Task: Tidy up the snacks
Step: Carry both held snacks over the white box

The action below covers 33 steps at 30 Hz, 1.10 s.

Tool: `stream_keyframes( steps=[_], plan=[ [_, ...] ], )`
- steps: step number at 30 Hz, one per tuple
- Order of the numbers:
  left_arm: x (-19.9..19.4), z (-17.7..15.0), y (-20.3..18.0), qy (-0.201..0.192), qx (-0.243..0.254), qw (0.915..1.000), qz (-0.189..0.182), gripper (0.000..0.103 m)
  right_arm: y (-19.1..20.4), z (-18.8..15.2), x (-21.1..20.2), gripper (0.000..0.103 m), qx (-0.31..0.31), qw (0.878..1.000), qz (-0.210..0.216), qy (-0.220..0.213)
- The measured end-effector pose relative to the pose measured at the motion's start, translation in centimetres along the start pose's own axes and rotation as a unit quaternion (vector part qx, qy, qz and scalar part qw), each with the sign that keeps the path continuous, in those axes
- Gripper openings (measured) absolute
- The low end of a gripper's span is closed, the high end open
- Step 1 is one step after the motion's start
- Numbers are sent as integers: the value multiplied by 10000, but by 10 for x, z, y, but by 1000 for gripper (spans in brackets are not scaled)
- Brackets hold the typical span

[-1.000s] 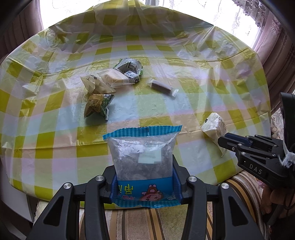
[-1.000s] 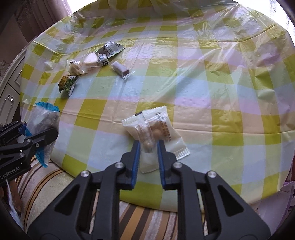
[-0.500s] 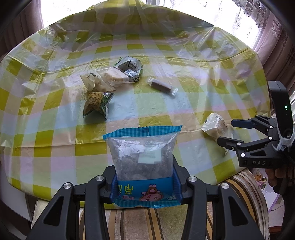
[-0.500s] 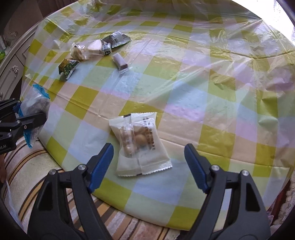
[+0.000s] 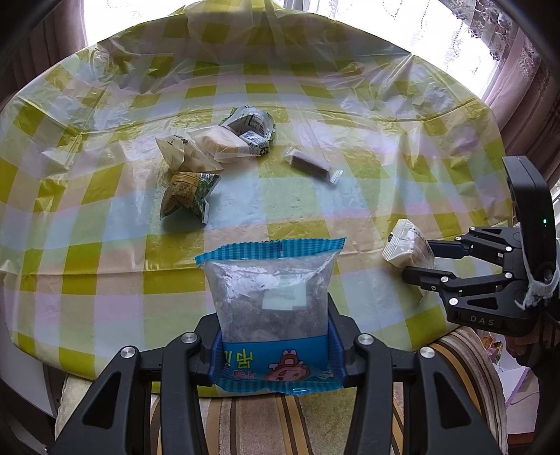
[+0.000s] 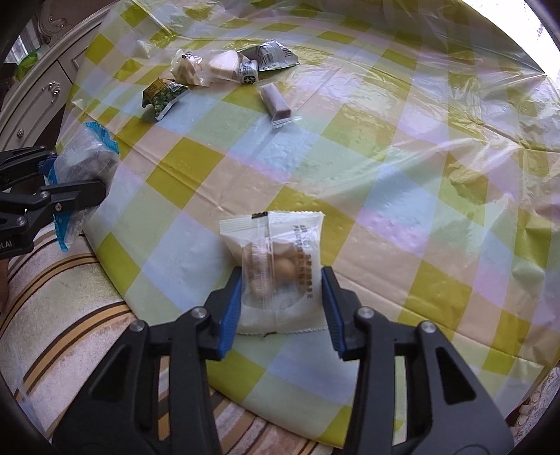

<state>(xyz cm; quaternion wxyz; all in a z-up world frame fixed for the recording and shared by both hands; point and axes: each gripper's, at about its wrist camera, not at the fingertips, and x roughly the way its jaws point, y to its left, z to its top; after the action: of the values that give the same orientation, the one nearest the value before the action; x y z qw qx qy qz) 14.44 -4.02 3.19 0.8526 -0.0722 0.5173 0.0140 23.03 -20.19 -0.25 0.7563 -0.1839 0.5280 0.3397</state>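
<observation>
Covering nearly the whole of both views, a round table [image 5: 105,273] wears a yellow-and-pastel checked cloth under a clear plastic sheet; a striped seat cover [image 6: 52,301] shows below its near edge.

The left gripper [image 5: 274,353] grips the blue-edged clear snack bag [image 5: 269,294] by its lower end, upright, at 6 o'clock in the left wrist view. Only that view shows the bag's printed cartoon band; the right wrist view shows the same bag [image 6: 87,164] side on at 9 o'clock, pinched between black fingers, hanging just off the table's edge.

The right gripper [image 6: 281,304] has just been closing, with the white nut packet [image 6: 276,266] between its blue pads at 6 o'clock. The pads stand at the packet's two side edges; whether they press it I cannot tell. The packet lies flat on the cloth near the table's edge. Only this view shows the packet's clear window and the nuts inside; the left wrist view shows just a white corner of it [image 5: 406,241] at 3 o'clock, in front of the right gripper [image 5: 420,260].

Toward 11 o'clock in both views lies a cluster of small wrapped snacks [image 5: 217,150], touching one another. A green-printed packet [image 6: 162,96] lies just beside it. A thin bar in clear wrap [image 5: 309,164] lies apart, nearer the table's middle.

Only the right wrist view shows a pale cabinet with round knobs [image 6: 45,94] at 10 o'clock; only the left shows lace curtains [image 5: 490,31] at 1 o'clock
</observation>
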Motion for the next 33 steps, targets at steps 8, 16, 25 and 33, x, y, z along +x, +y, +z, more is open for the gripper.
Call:
stream_keyframes(
  steps=[8,16,25,33],
  plan=[
    [-1,0,0,-1,19,10000,6,47,-4,-4,-6,43,302,9993,32,-195],
    [-1,0,-7,0,119,9999,-47,47,-11,-16,-33,43,713,9964,-21,-460],
    [-2,1,-38,-7,477,9986,-238,47,-21,-52,-70,41,1302,9886,-305,-698],
    [1,-3,-79,69,970,9936,-580,47,-39,-95,-98,40,1790,9791,-615,-744]
  ],
)
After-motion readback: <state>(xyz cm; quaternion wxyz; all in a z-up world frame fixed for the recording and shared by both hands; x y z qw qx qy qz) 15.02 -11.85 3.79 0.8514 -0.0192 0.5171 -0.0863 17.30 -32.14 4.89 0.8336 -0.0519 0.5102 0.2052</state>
